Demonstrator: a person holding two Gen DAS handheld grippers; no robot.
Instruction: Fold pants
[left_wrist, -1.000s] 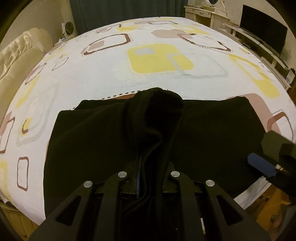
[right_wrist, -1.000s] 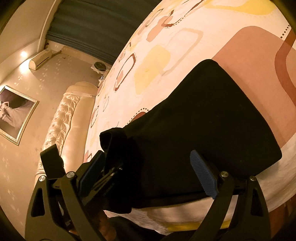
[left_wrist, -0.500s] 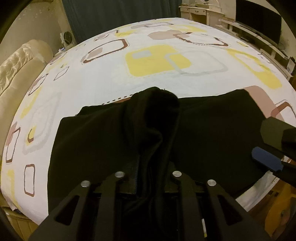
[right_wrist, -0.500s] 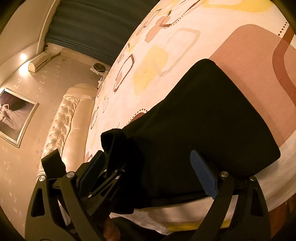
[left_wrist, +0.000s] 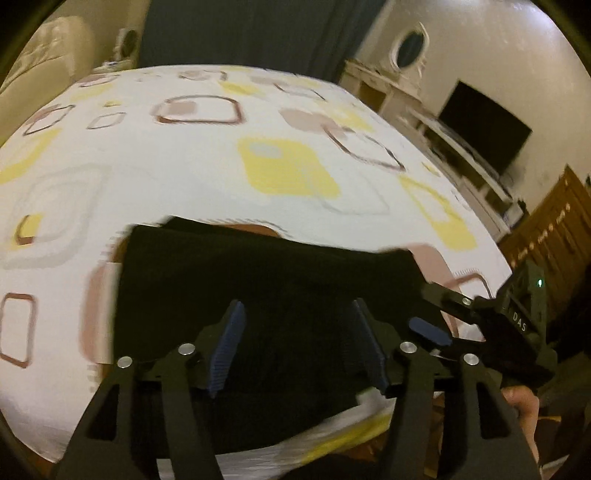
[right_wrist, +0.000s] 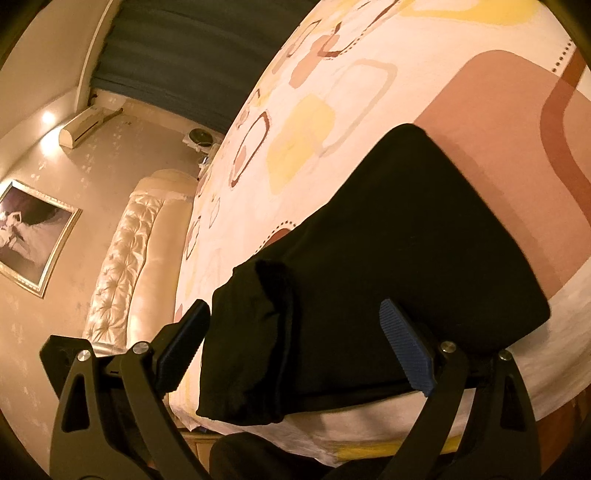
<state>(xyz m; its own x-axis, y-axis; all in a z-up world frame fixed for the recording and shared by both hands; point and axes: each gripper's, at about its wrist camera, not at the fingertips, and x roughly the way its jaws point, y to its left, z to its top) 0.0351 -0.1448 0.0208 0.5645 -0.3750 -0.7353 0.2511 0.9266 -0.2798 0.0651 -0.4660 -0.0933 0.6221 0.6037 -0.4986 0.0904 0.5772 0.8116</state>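
Observation:
The black pants (left_wrist: 280, 295) lie folded into a flat rectangle at the near edge of the bed (left_wrist: 207, 173). My left gripper (left_wrist: 297, 345) is open and empty just above their near part. In the right wrist view the pants (right_wrist: 413, 266) show a bunched fold (right_wrist: 251, 343) hanging at the bed's near edge. My right gripper (right_wrist: 295, 354) is open and empty, its fingers either side of the pants' near edge. It also shows in the left wrist view (left_wrist: 454, 325) at the right, beside the pants' right end.
The bed sheet (right_wrist: 332, 110) is white with yellow and brown squares. A padded headboard (right_wrist: 125, 258) is at the left. A TV (left_wrist: 484, 129) on a white cabinet and a wooden door (left_wrist: 554, 236) stand right of the bed.
My left gripper has opened and let go of the raised pants fold, which now lies down. The left wrist view has swung right. The right gripper has stayed open.

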